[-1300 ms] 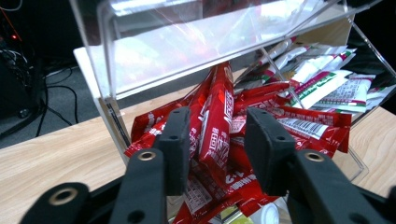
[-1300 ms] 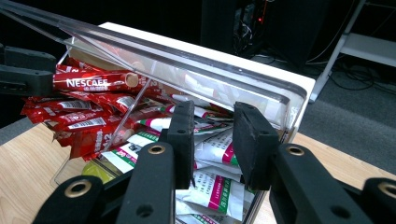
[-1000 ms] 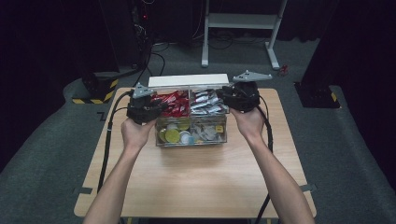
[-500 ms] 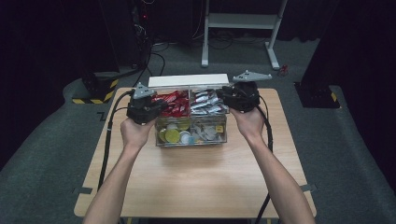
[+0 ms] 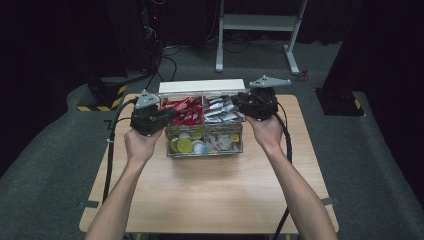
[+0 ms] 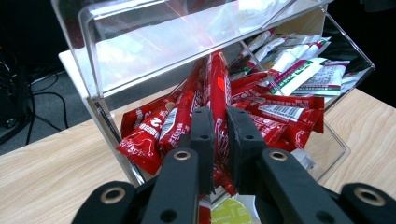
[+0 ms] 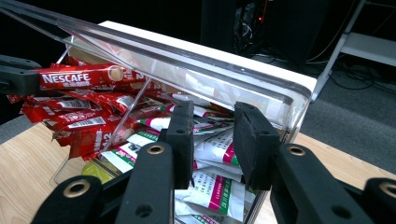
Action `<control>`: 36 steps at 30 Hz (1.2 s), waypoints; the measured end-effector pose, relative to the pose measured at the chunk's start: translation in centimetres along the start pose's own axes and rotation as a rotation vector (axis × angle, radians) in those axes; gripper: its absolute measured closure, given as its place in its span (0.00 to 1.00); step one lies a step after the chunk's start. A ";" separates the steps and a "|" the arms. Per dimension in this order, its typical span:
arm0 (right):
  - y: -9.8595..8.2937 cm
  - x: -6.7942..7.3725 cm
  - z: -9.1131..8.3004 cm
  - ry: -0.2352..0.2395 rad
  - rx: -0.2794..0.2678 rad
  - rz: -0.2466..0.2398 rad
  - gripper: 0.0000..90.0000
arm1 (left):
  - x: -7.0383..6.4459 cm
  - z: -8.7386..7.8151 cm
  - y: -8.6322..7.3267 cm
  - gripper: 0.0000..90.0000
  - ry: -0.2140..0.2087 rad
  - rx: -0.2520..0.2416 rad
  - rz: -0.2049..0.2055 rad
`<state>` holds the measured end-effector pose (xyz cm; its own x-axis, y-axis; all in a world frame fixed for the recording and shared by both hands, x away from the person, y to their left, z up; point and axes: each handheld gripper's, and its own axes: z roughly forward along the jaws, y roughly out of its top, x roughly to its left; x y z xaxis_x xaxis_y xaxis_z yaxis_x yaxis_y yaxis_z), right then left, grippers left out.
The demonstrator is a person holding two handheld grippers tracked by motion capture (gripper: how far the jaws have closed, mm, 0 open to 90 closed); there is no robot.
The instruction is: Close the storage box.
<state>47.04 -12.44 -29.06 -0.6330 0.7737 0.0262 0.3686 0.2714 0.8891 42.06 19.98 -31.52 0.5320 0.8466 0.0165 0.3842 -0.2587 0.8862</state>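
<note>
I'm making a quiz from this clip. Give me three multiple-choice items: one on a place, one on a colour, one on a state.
1. Where do the red sachets lie in the clear box?
A. back left compartment
B. front right compartment
C. on the table

2. What colour are the sachets in front of the left hand-held gripper?
A. blue
B. red
C. black

3. How do the right hand-held gripper's jaws stand?
A. clamped on a lid
B. apart
C. shut on a cable

Answers: 1 A, high view shows them back left. 2 B, left gripper view. 3 B, a gap shows between them.
</note>
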 end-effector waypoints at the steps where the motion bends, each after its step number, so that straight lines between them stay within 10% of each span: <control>1: 0.0 0.0 0.0 0.000 0.000 0.000 0.76 | 0.0 0.0 0.0 0.91 0.000 0.000 0.000; 36: -0.1 0.1 0.2 -0.003 0.001 0.000 0.75 | 0.5 -3.6 -1.5 0.91 -0.015 -0.041 -0.011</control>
<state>47.08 -12.31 -29.19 -0.6308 0.7756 0.0244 0.3689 0.2720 0.8888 39.02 22.52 -31.15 0.5395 0.8420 -0.0002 0.3592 -0.2299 0.9045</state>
